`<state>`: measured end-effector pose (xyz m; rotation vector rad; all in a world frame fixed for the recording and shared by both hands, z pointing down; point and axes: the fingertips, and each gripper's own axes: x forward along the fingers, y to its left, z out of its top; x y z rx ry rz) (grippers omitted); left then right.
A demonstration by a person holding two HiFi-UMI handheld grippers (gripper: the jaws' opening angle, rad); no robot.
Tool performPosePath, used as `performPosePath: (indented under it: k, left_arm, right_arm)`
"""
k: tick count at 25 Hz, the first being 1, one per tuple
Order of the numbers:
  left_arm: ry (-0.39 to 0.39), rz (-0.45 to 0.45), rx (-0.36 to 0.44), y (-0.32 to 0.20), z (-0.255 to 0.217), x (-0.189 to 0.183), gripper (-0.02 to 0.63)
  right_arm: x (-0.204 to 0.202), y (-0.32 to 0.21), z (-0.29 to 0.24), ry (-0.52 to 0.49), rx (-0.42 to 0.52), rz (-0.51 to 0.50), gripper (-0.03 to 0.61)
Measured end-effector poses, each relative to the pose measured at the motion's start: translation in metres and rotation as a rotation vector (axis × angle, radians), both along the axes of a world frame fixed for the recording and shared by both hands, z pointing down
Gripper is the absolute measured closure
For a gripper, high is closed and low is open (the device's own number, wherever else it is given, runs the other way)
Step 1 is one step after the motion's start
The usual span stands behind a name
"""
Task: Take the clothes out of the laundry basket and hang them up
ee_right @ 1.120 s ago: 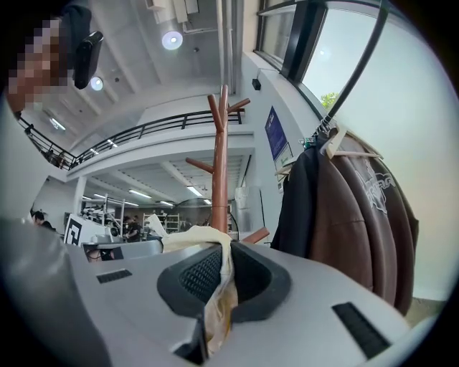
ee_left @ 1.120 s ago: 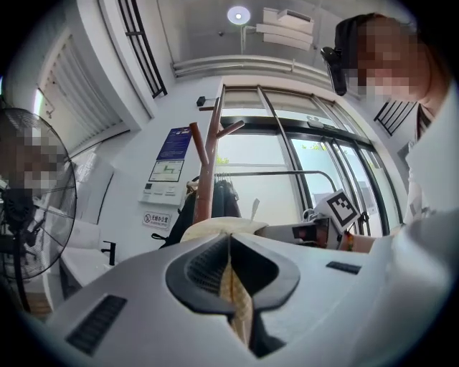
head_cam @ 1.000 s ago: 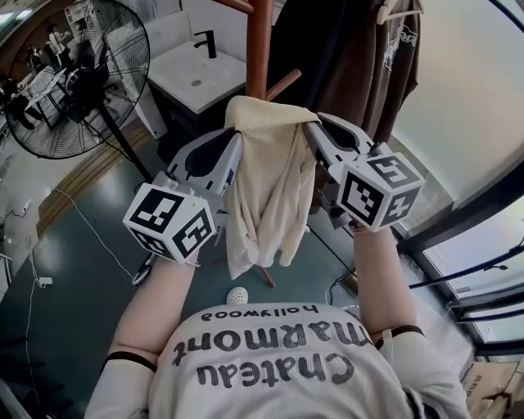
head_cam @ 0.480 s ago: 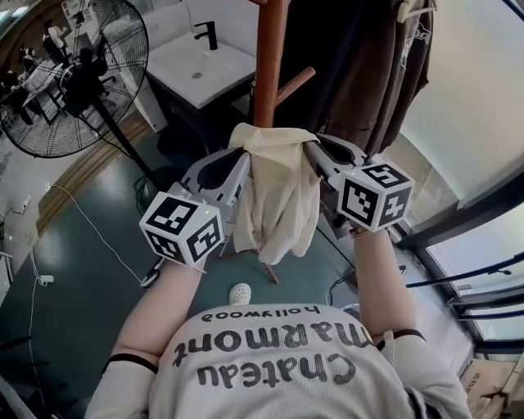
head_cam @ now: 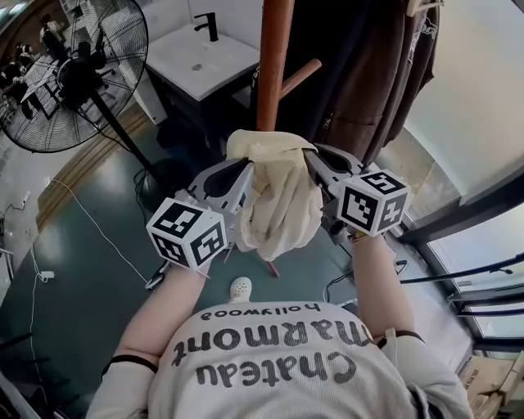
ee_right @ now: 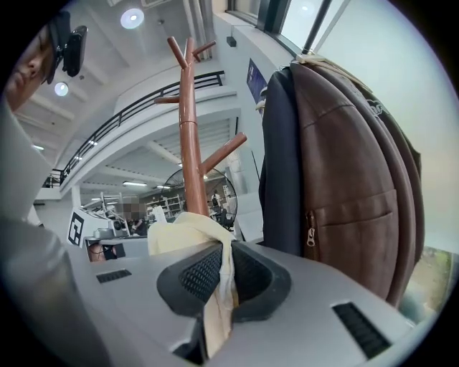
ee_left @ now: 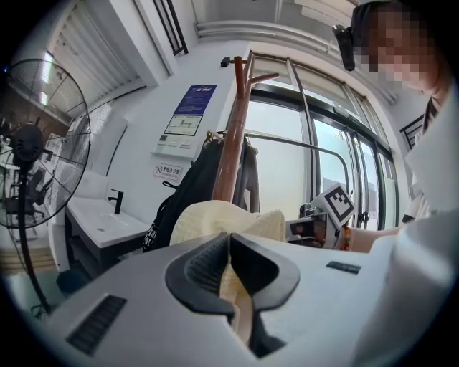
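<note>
Cream garment point(head_cam: 283, 204) hangs long-axis down (left tool point(head_cam: 245, 169), right tool point(head_cam: 316, 160) pinching).

A big black pedestal fan point(head_cam: 78, 75) stands off to the left on the dark teal floor point(head_cam: 65, 311). Near it, against the wall, sits a white sink counter point(head_cam: 214, 59) with a black faucet point(head_cam: 207, 24) upright at its back edge. A thin white cable point(head_cam: 97, 236) trails across the floor below the fan. One white clog point(head_cam: 240, 288) lies on the floor by itself. On the wall above the counter hang a blue poster point(ee_left: 188, 118) and a small sign point(ee_left: 166, 170) beneath it. Dark-framed windows point(head_cam: 483, 262) run along the right.
</note>
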<state>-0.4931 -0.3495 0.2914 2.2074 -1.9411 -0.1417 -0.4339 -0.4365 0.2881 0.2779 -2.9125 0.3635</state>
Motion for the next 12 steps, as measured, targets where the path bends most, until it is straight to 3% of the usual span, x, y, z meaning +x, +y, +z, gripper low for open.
performPosePath:
  k: [12]
  left_arm:
    - [0.016, 0.028, -0.035, -0.004, 0.022, 0.015, 0.595]
  right_arm:
    - [0.003, 0.013, 0.018, -0.042, -0.097, -0.035, 0.538]
